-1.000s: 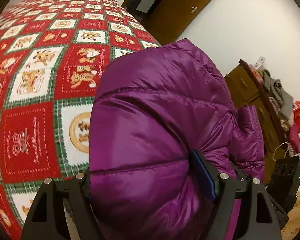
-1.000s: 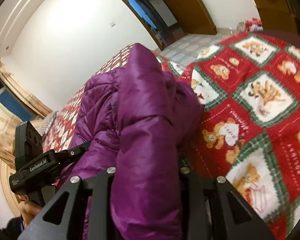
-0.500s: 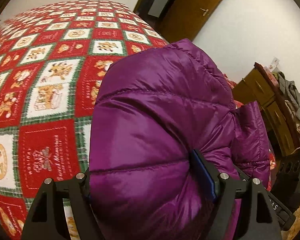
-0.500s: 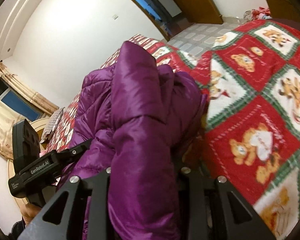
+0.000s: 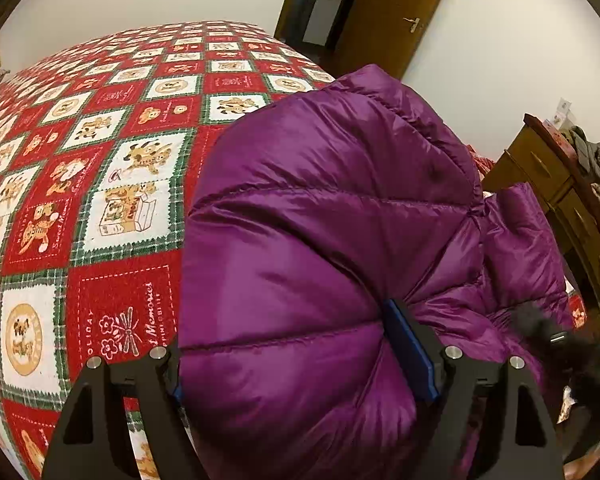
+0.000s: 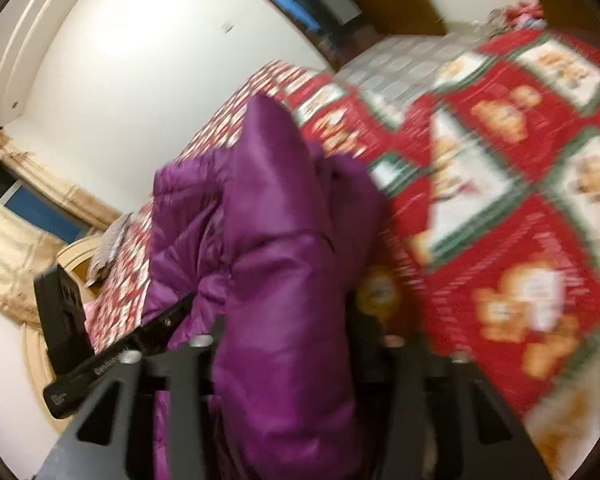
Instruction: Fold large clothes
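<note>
One purple puffer jacket (image 5: 312, 264) is in view, bunched into a single mound on the bed. One bed (image 5: 112, 184) carries it, under one red, white and green patchwork bedspread printed with teddy bears. Two hand-held grippers show: the left hand-held gripper (image 5: 300, 364) and the right hand-held gripper (image 6: 288, 344), each with two black fingers pressed against the jacket. Beyond the jacket stands one brown wooden door (image 5: 384, 12). To the right of the jacket is one wooden dresser (image 5: 556, 188). Left of the jacket, in the right wrist view, hangs one beige curtain (image 6: 16, 256).
</note>
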`<state>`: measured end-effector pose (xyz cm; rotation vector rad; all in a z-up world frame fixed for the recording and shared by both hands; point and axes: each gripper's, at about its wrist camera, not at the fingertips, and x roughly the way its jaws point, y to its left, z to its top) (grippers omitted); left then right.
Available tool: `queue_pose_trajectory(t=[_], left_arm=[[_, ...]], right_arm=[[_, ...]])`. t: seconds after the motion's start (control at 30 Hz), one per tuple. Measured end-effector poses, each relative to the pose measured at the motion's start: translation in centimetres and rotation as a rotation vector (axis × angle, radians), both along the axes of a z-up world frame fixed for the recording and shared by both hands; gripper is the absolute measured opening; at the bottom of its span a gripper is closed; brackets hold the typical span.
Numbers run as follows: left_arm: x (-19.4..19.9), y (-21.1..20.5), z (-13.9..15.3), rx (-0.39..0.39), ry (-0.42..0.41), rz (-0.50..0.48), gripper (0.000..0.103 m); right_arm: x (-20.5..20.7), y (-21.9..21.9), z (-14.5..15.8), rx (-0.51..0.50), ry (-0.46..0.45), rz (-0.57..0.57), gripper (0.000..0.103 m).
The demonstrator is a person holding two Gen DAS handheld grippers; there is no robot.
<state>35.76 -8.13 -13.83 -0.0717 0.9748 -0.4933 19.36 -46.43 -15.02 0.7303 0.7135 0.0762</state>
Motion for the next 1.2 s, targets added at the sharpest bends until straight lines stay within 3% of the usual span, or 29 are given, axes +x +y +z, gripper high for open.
queue_pose_trajectory(t=[0.17,0.23,0.33,0.43,0.53,0.83,1.0,1.2], left_arm=[[0.0,-0.3,0.0,0.025,-0.017,0.005,0.086],[-0.2,-0.6,0.0,0.040,-0.036,0.008,0.086],[-0.3,-0.6,0.0,0.048,-0.043,0.006,0.086],[-0.2,-0.5,0.1,0.043,-0.037,0.004,0.086],[-0.1,-0.5,0.1,0.037,-0.040,0.010,0.088],[1.2,-0.9,0.1,0.056,-0.046,0.018,0.094],[0.9,-0.7,0.3,0.059,-0.062,0.011,0.094],[2.2,-0.7,1.3,0.058,-0.041,-0.003,0.094]], right_arm=[[-3.6,-1.2,4.4,-0.165,-0.103,-0.108,0.056],[-3.0,-0.4,6.4,-0.236,-0.129,-0.078,0.032],[0.1,1.1,7.7,-0.304,-0.120,-0.013,0.029],[3.7,1.8,6.1,-0.350,-0.024,0.002,0.029],[5.3,2.1,3.1,-0.406,0.089,-0.052,0.029],[5.2,0.4,1.3,-0.323,0.083,-0.098,0.029],[5.6,2.3,2.0,-0.412,0.104,-0.098,0.029],[5.7,2.1,1.7,-0.393,0.097,-0.098,0.029]])
